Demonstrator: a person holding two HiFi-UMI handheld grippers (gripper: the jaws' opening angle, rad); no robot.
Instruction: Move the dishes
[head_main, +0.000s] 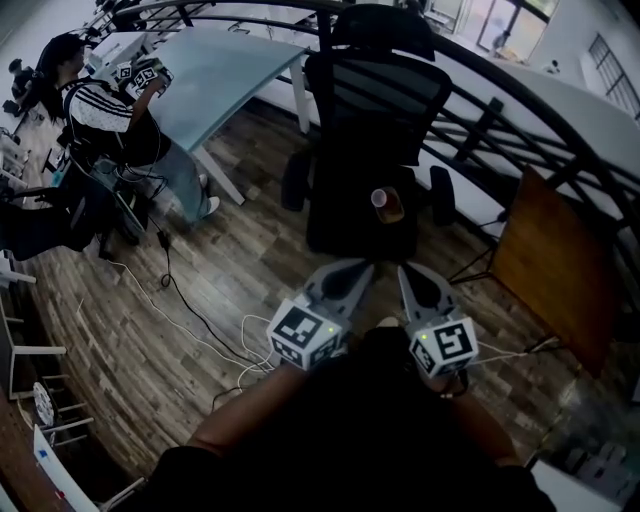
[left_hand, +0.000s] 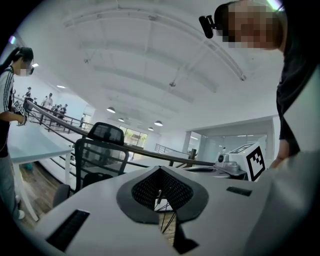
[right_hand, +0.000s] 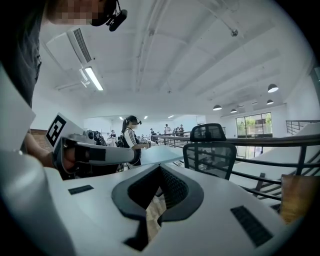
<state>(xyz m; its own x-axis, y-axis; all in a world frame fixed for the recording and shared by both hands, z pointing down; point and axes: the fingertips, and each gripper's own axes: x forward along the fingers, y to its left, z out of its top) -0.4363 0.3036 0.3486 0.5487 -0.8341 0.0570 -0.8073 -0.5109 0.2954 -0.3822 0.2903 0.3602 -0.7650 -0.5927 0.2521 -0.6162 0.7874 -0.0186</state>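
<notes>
Nearest, at 6 o'clock in the head view, the left tongs and right tongs are held side by side. Both are pressed together with nothing between them; only wooden floor shows through the slits in their own views. They will have to open before they reach anything, and a late opening would likely turn a grasp into a shove.

Loose cables trail across the floor at 8 o'clock, near enough to the person's path to catch a foot.

Just ahead, at 12 o'clock, a small cup stands on the seat of a black office chair. It is the only dish in sight, and I cannot tell what it contains. This looks like the main hazard. An office chair like this probably rolls or swivels, so a nudge from either tongs could shift the seat and tip the cup. A round cup may also slip from a pinch placed too near its rim.

At 3 o'clock a brown board leans by the railing and could snag a wide swing.

Farthest, at 10 o'clock, a person works at a pale table, well apart from the chair.
</notes>
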